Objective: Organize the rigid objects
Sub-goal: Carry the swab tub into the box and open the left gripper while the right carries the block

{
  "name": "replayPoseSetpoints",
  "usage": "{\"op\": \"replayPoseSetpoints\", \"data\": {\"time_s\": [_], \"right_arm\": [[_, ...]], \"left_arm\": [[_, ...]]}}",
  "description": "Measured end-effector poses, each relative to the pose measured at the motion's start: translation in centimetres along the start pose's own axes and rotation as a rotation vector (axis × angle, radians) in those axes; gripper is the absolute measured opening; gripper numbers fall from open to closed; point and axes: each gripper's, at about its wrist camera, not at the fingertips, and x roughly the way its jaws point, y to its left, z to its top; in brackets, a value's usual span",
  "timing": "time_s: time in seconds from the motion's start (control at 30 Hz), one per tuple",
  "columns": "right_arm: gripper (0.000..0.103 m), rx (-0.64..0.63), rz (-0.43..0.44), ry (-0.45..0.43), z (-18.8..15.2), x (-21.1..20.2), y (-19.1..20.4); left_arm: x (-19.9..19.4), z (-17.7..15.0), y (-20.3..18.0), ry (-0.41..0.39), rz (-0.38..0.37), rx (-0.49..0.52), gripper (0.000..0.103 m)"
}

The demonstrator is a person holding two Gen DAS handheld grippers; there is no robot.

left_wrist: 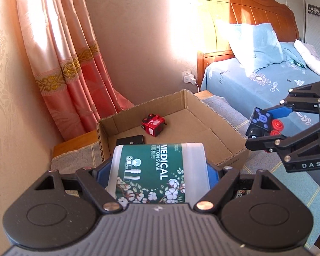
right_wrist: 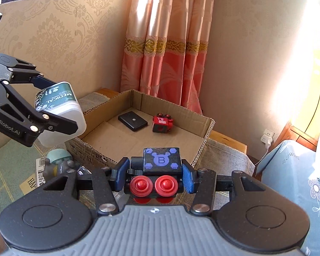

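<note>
The cardboard box [right_wrist: 138, 140] sits open-topped on the cloth-covered surface, ahead of and below both grippers, its near rim just beyond their fingertips; that forward-and-down gap is what the drop turns on. On its floor, toward the far side, lie a flat black case [right_wrist: 133, 121] on the left and a red toy block [right_wrist: 161, 123] just right of it, leaving the near half bare. The left gripper [left_wrist: 157, 170] is clamped across the cotton swab tub [left_wrist: 157, 170], whose long axis runs forward toward the box. The right gripper [right_wrist: 154, 178] is clamped on the black toy block [right_wrist: 157, 170]. Judging by both views, the left looks slightly nearer the rim.
</note>
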Motion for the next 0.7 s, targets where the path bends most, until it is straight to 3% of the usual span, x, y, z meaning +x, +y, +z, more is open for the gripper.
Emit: {"op": "replayPoseSetpoints", "data": {"time_s": [0.27, 0.37, 0.43, 0.7], "right_arm": [[0.056, 0.012, -0.013, 0.015, 1.2, 1.3, 0.0], [0.056, 0.013, -0.019, 0.022, 1.4, 1.7, 0.1], [0.056, 0.015, -0.020, 0.028, 1.6, 1.9, 0.1], [0.056, 0.021, -0.021, 0.051, 2.2, 3.6, 0.1]], "left_arm": [[5.3, 0.5, 1.8, 0.035, 0.028, -0.072, 0.083], [6.0, 0.0, 2.5, 0.009, 0.019, -0.127, 0.091], [5.7, -0.3, 2.8, -0.009, 0.040, -0.149, 0.100], [1.7, -2.8, 2.0, -0.047, 0.084, -0.139, 0.102]]}}
